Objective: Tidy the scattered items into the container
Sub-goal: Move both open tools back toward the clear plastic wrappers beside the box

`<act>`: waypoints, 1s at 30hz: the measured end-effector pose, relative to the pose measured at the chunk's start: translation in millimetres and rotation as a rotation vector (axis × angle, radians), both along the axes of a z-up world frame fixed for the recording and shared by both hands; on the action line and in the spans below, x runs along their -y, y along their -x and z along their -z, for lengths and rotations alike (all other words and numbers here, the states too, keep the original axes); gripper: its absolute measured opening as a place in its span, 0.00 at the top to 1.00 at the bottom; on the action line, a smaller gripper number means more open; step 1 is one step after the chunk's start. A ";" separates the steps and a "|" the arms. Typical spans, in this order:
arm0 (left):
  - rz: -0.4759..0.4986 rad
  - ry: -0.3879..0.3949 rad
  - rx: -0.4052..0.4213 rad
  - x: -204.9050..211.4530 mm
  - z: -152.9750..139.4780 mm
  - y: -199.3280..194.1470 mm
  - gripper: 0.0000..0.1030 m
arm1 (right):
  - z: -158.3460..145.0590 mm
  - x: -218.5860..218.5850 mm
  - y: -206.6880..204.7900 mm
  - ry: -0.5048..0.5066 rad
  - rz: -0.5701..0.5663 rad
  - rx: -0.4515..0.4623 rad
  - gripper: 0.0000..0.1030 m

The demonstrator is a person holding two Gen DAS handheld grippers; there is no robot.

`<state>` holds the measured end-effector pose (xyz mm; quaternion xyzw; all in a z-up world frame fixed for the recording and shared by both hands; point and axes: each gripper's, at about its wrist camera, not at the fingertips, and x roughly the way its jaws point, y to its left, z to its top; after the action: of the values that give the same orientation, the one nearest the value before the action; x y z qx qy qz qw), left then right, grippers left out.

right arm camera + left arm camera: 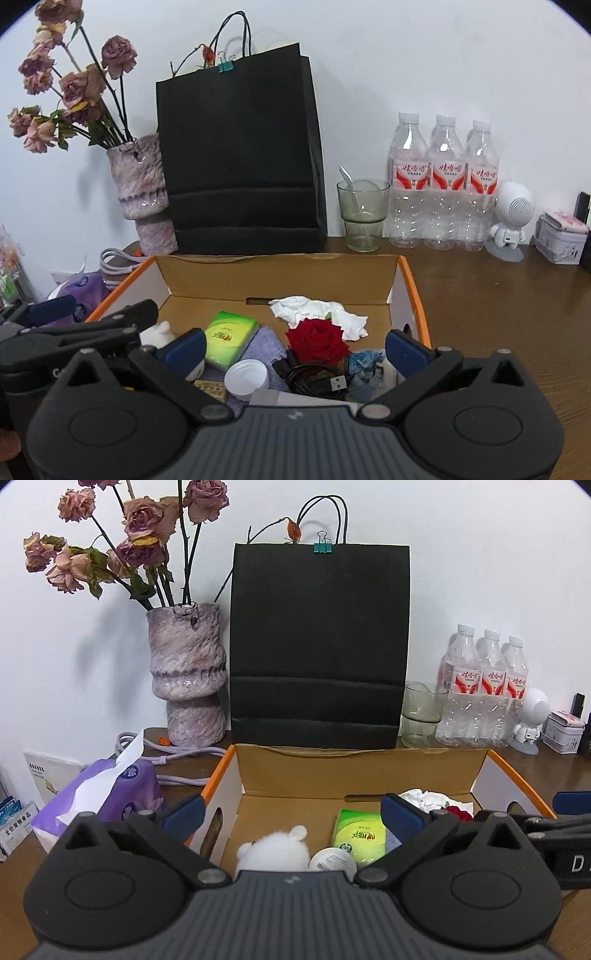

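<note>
A cardboard box [406,771] with orange rims stands on the wooden table. Inside lie a white plush toy [275,849], a green tissue pack [231,338], a white jar [246,378], a red rose [317,339], crumpled white tissue [321,314], a black USB cable [317,380], a blue wrapper [364,363] and a purple cloth [258,347]. My left gripper [291,812] hangs open over the box's left half, nothing between its blue pads. My right gripper [295,350] is open over the right half, its pads clear of the items below.
Behind the box stand a black paper bag [319,646], a vase of dried roses [186,679], a glass with a spoon [364,218], three water bottles [443,184], a white figurine [511,221] and a tin [561,240]. A purple tissue pack [110,794] sits left of the box.
</note>
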<state>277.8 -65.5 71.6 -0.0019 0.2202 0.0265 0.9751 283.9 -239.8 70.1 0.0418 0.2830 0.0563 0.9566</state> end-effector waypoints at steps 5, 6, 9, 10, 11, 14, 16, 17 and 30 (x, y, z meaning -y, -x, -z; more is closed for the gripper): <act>-0.004 0.012 0.004 -0.8 -1.7 0.9 0.00 | -0.5 0.0 0.8 0.000 0.004 -0.003 0.00; -0.005 0.013 0.005 -0.8 -1.9 1.2 0.00 | -0.5 0.0 0.8 0.001 0.006 -0.003 0.00; -0.007 0.017 0.004 -0.7 -1.8 1.2 0.00 | -1.0 1.2 0.7 -0.001 0.005 -0.005 0.00; -0.007 0.018 0.003 -0.7 -1.8 1.1 0.00 | -1.0 1.2 0.8 0.001 0.005 -0.005 0.00; -0.008 0.018 0.002 -0.8 -1.8 1.1 0.00 | -1.0 1.4 0.8 0.002 0.004 -0.004 0.00; -0.011 0.017 0.003 -0.5 -2.0 1.9 0.00 | -1.2 2.1 1.0 0.002 0.003 -0.004 0.00; -0.011 0.017 0.005 -0.8 -2.3 2.5 0.00 | -1.5 2.3 1.3 0.000 0.002 -0.005 0.00; -0.011 0.019 0.006 -0.9 -2.6 3.1 0.00 | -1.7 2.4 1.4 -0.001 0.003 -0.004 0.00; 0.033 0.042 0.013 -4.2 -7.5 35.4 0.00 | -9.9 8.5 28.7 0.004 0.008 0.011 0.00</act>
<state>242.4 -61.3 79.1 -0.0190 0.2142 0.0059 0.9766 255.2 -248.3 80.0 0.0408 0.2778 0.0520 0.9584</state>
